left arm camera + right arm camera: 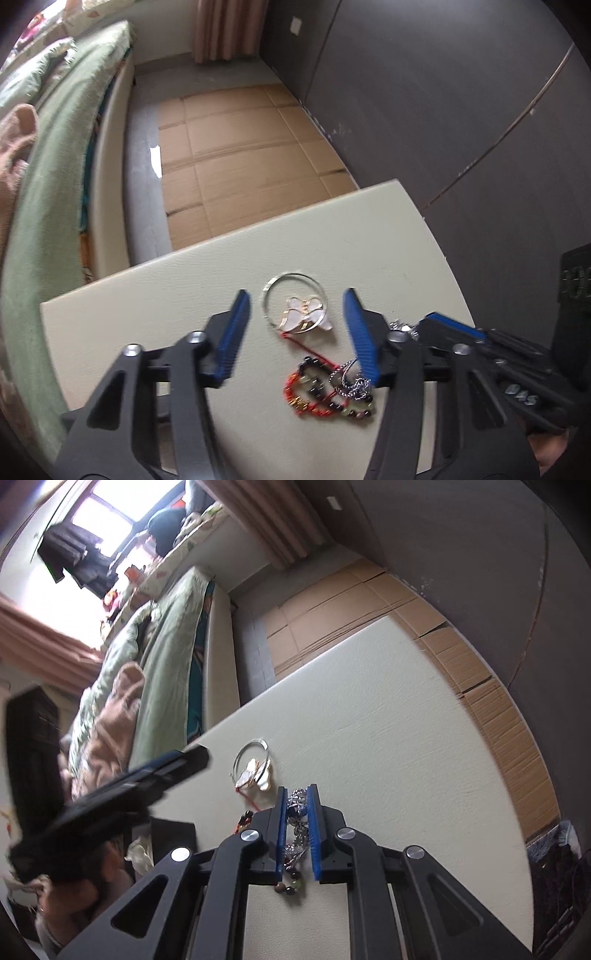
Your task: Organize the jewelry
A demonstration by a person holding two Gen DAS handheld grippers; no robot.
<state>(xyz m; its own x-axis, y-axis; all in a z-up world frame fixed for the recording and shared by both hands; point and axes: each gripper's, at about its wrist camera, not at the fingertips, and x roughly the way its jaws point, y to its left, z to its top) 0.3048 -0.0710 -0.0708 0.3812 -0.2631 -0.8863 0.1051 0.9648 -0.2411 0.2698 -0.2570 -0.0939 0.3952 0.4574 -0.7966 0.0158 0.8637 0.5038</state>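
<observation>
The jewelry lies in a loose cluster on the cream rectangular table (369,240). Landmark: the thin silver bangle (291,291), which rings part of a white-and-gold butterfly-shaped ornament (308,314).

The left gripper (297,332) hovers over the bangle with its blue-padded fingers (232,336) wide apart, holding nothing. Nearer the camera than the bangle lies a red-and-dark beaded bracelet (317,391), tangled with a silver link chain (351,380).

The right gripper (297,830) has its fingers (281,827) closed on the silver link chain (297,812), on the near side of the bangle (251,760).

Recommended procedure: raise the chain slowly and straight up, because it appears interlaced with the beads. If the bracelet rises with it, pin the bracelet with the left fingers.

Clearance: beyond the bangle the table surface is bare up to its far edge. The bangle sits near the table's left edge in the right wrist view; avoid sweeping items that way.
</observation>
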